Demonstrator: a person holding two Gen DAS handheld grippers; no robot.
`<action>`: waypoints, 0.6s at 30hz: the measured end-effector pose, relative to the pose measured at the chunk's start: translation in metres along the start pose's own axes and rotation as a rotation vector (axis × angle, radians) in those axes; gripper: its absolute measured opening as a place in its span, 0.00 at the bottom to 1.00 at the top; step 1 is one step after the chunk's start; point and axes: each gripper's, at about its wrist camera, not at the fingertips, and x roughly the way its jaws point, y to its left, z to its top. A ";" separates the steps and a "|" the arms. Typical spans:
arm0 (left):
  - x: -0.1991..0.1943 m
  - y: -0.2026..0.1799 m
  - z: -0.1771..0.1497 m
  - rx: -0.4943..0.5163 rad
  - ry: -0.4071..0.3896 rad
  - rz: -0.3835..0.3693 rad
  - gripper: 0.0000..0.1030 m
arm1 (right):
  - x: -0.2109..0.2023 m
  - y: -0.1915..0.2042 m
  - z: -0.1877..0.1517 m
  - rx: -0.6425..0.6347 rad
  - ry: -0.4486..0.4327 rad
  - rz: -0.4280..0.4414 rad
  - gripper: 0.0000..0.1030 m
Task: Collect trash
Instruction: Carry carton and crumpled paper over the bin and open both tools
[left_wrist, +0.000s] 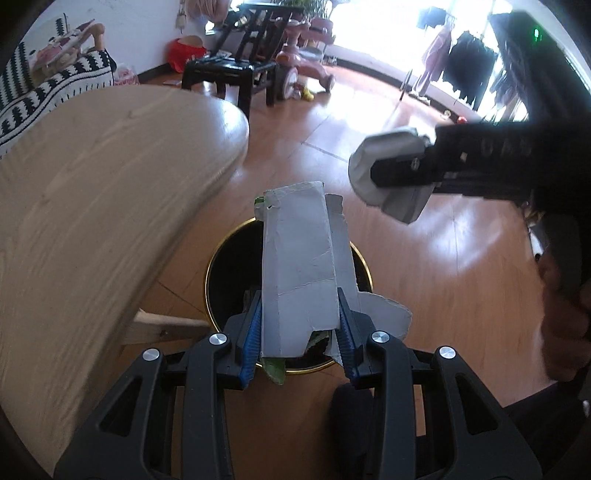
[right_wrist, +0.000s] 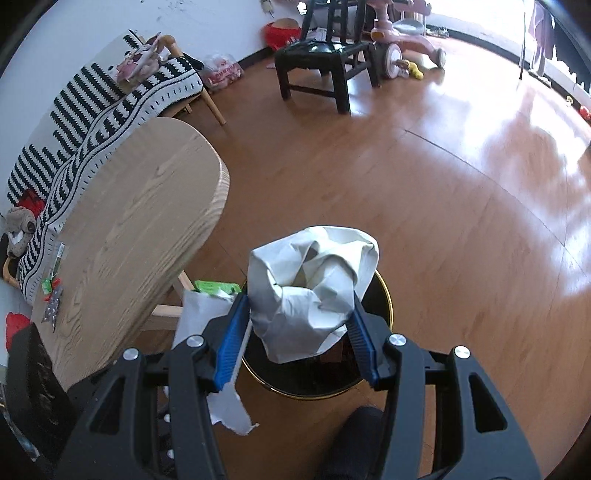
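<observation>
Above the black trash bin (left_wrist: 221, 273) with its gold rim, which stands on the wooden floor (left_wrist: 443, 277) just beside the light wooden table (left_wrist: 92, 184), the left gripper (left_wrist: 301, 328) holds a flattened white carton (left_wrist: 299, 258), its blue-padded fingers (left_wrist: 251, 339) pressed against the carton's two long sides. The carton points forward along the fingers and hangs over the bin's opening, with a torn flap sticking out to the right and a bit of green print showing at its far and near ends. In the right wrist view, the right gripper (right_wrist: 299, 332) clamps a crumpled ball of white paper (right_wrist: 310, 284) between its blue pads, also above the bin (right_wrist: 384, 306), whose dark inside shows below the paper. In that same view the carton (right_wrist: 199, 317) appears just to the left of the paper ball, partly hidden behind the gripper's left finger. From the left wrist view, the right gripper (left_wrist: 391, 177) is seen from the side, up and to the right, with the grey-white paper (left_wrist: 388, 147) bulging around its dark finger. On the table's far end lie a few small wrappers (right_wrist: 51, 291). Farther off stand a black chair (right_wrist: 325, 62) and a pink ride-on toy (right_wrist: 402, 40).
</observation>
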 end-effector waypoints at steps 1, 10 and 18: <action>0.003 0.000 -0.001 0.001 0.009 0.001 0.35 | 0.001 0.000 0.000 0.001 0.004 -0.003 0.51; 0.006 -0.001 -0.002 -0.005 0.015 0.005 0.35 | 0.003 0.001 0.003 0.001 0.011 0.000 0.51; 0.005 -0.001 0.001 -0.006 0.016 0.002 0.36 | 0.004 -0.001 0.004 0.005 0.008 0.007 0.52</action>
